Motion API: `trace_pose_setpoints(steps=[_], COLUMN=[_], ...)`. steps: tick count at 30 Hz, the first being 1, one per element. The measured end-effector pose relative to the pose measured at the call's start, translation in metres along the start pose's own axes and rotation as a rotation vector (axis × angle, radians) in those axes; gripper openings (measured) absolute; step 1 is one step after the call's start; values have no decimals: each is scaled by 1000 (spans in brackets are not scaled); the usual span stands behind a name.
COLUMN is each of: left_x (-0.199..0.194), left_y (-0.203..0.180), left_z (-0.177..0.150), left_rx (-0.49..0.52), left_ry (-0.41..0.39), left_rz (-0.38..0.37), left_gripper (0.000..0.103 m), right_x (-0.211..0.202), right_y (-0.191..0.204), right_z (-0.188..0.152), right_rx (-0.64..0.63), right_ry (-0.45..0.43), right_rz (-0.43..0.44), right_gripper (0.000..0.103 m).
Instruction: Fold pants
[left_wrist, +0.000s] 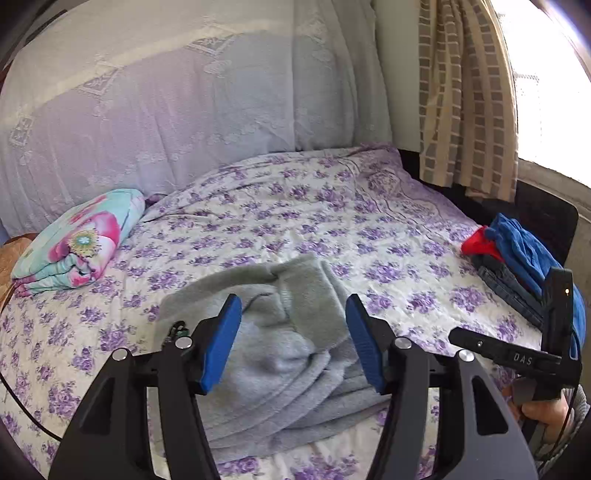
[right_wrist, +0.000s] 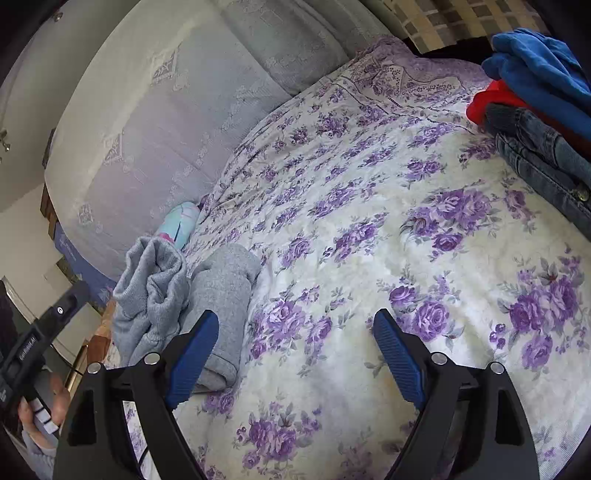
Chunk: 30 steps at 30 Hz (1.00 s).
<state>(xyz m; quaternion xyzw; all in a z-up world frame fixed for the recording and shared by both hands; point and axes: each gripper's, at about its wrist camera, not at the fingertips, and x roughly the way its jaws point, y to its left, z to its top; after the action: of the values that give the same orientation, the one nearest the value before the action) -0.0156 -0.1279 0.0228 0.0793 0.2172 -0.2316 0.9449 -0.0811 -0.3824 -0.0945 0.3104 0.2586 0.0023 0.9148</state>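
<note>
The grey fleece pants (left_wrist: 280, 354) lay crumpled in a loose heap on the purple-flowered bedsheet (left_wrist: 332, 221), near the front edge of the bed. The left gripper (left_wrist: 293, 339) hung above them with its blue pads wide apart and nothing between them. The right gripper (right_wrist: 295, 358) was also wide and held nothing; it was over bare sheet, with the pants just beside its left pad. A stack of folded clothes (right_wrist: 539, 122) sat at the right edge, and a folded flowered blanket (left_wrist: 77, 243) at the left.

Pants (left_wrist: 280, 354): soft fleecy grey cloth (matt); bedsheet (left_wrist: 332, 221): smooth floral-printed cotton-like fabric.
</note>
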Motion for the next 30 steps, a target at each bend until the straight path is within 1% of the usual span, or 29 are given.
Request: trace_pose_setpoints(steps=[1,3,4,5,6,7,8,9,10,11,12,14,15,16,17,18,19,20,21,22,23,24,25,26,27,29,30], left_x=[0,11,22,37,57,71,77,79,78,74,69,65,65,66,66,65,65,65,65,65,66,66,67,67,67,68,69], left_y=[6,14,20,28,33,35,31,24,12,0,-5,5,11,14,16,13,11,9,9,11,12,13,14,14,13,13,12], left_z=[1,0,-3,-8,-15,-23,-32,-42,-52,-59,-64,-65,-64,-63,-63,-64,-64,-64,-64,-64,-64,-64,-64,-64,-64,-65,-65], left_rx=[-7,5,-2,-19,-42,-60,-63,-42,4,50,71,25,-2,-15,-16,-7,6,14,14,8,3,-1,-4,-2,3,6,6], left_ry=[-2,23,48,100,193,258,271,263,247,219,197,195,203,207,205,201,194,189,187,187,187,185,185,184,183,186,191], left_rz=[9,74,99,109,99,65,42,44,74,99,103,61,40,26,20,23,31,36,36,30,24,20,18,17,19,16,11], left_gripper=[58,60,61,61,60,58,58,58,58,57,56,55,55,56,56,56,56,56,56,56,56,56,56,56,56,56,56], right_x=[0,-7,-11,-14,-16,-17,-17,-15,-12,-7,-2,13,23,34,43,50,52,50,44,37,33,33,39,48,60,89,101], right_y=[4,23,37,54,72,89,105,123,138,152,164,177,179,180,181,181,181,183,186,191,198,203,206,206,201,182,170], right_z=[1,7,12,17,23,29,34,40,43,46,48,50,49,47,42,36,31,26,21,18,15,14,14,14,15,17,17], right_rx=[-17,-90,-149,-212,-267,-309,-346,-384,-420,-456,-490,-521,-519,-519,-529,-546,-561,-572,-588,-613,-640,-661,-669,-669,-665,-640,-622], right_ry=[-5,-47,-79,-109,-134,-150,-160,-167,-174,-179,-180,-160,-123,-85,-50,-26,-16,-20,-38,-58,-64,-51,-26,4,32,84,118], right_rz=[-10,-15,-14,-8,12,37,63,87,96,92,79,54,56,59,52,45,38,38,47,60,69,76,80,67,30,-59,-78], right_gripper=[86,85,84,83,82,80,78,76,72,70,65,58,49,44,37,34,31,30,28,24,23,16,13,10,9,7,6])
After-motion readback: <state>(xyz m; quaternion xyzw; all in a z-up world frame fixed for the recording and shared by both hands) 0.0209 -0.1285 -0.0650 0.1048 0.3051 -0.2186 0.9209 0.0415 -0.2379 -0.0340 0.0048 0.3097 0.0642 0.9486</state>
